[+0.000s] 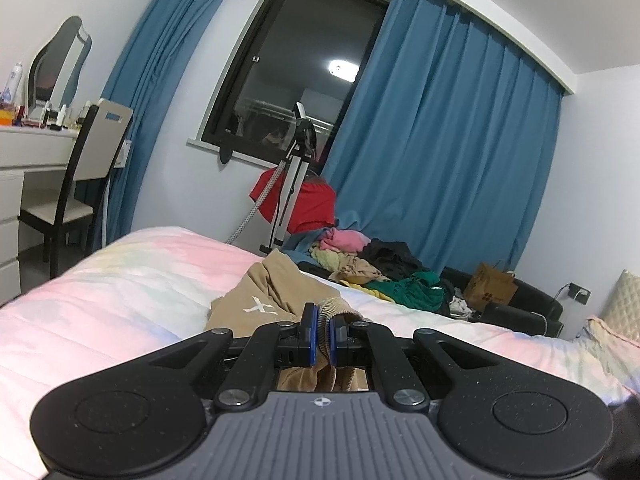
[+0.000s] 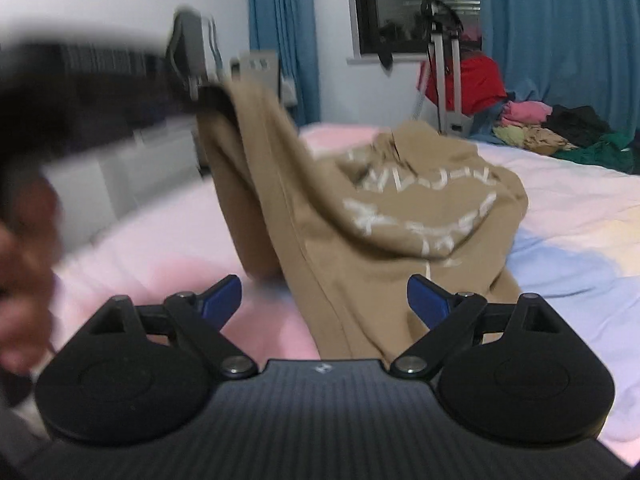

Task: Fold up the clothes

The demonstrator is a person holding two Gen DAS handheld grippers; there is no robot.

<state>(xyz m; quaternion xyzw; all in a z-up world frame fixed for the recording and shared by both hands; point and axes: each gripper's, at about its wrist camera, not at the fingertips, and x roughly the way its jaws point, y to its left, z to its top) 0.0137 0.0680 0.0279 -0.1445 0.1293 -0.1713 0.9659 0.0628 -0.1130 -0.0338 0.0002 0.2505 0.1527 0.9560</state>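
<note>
A tan hoodie (image 2: 400, 216) lies on a pastel quilted bed (image 1: 120, 280) in a room with blue curtains (image 1: 440, 140) and a dark window (image 1: 288, 72). The left gripper (image 1: 322, 330) has its jaws clamped on the hoodie's ribbed edge, lifting it. The right gripper (image 2: 324, 300) hovers with jaws apart; its view is blurred, the print unreadable.

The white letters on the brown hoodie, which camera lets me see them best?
The right wrist view. There the tan hoodie spreads across the bed, showing curved rows of white lettering, though too blurry to read. The left wrist view shows only one white X-shaped mark, because the left tongs pinching the ribbed hem block the rest.
</note>
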